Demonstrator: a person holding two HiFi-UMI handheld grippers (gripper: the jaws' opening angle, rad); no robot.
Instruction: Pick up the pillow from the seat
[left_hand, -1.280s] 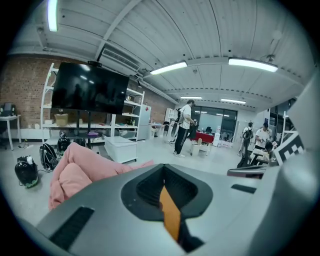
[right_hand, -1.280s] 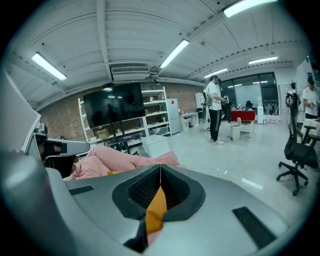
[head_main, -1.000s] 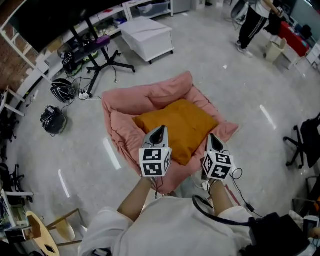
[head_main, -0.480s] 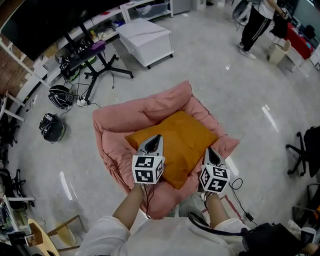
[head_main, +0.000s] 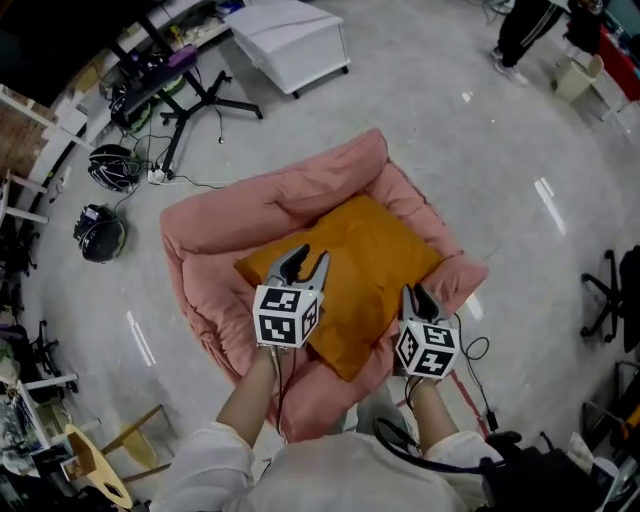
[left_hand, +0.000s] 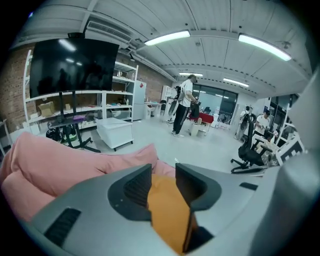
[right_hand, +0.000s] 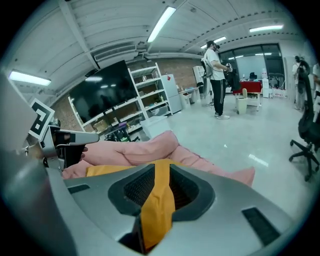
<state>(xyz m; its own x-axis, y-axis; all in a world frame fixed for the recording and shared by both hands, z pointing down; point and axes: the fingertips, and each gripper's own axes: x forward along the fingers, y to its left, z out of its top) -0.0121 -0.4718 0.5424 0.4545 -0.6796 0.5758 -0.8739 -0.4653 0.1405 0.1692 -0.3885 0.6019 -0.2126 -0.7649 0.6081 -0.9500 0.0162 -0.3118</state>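
Note:
An orange pillow (head_main: 372, 250) lies in the hollow of a pink beanbag seat (head_main: 245, 212) on the grey floor. My left gripper (head_main: 308, 258) hovers over the pillow's near-left part, its jaws opening and well apart. In the left gripper view the pillow (left_hand: 167, 212) shows in the gap between those jaws (left_hand: 163, 182), with the seat (left_hand: 50, 160) behind. My right gripper (head_main: 413, 296) is at the pillow's near-right edge, its jaws opening by a narrow gap. In the right gripper view a strip of pillow (right_hand: 158, 210) fills that gap (right_hand: 161, 182), not clearly pinched.
A white box (head_main: 290, 40) and a black-legged stand (head_main: 190, 95) are beyond the seat. Helmets and cables (head_main: 100, 232) lie at the left, a wooden chair (head_main: 95, 465) near left, an office chair (head_main: 615, 300) at the right. A person (head_main: 530, 30) stands far right.
Both grippers have come down and forward to the pillow. The left jaws went from shut to wide apart; the right jaws have parted a little.

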